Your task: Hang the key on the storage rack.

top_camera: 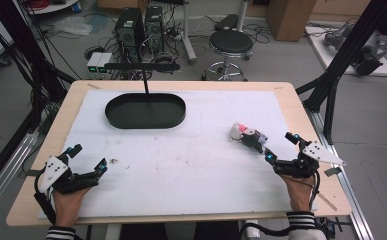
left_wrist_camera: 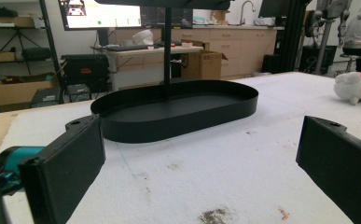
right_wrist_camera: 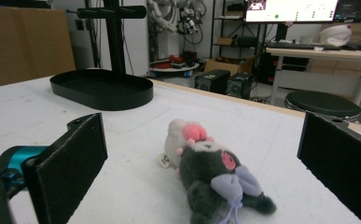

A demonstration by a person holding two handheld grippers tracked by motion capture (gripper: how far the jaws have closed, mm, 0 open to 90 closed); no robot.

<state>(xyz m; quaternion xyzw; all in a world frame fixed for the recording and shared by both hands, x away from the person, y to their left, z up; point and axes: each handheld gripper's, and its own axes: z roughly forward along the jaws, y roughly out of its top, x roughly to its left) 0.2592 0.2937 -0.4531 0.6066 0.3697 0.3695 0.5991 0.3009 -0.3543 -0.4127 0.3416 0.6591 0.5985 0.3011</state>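
Right gripper (top_camera: 281,148) sat nearest the plush toy (top_camera: 248,136), jaws spread wide and empty, near the table's right edge. Toy lay just ahead and slightly left of the jaws, long axis running roughly toward them. Left gripper (top_camera: 87,156) gaped empty by the left edge, well apart from it.

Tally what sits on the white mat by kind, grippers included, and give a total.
Plush toys: 1
Black trays with stand: 1
Grippers: 2, left and right, both open
Total: 4
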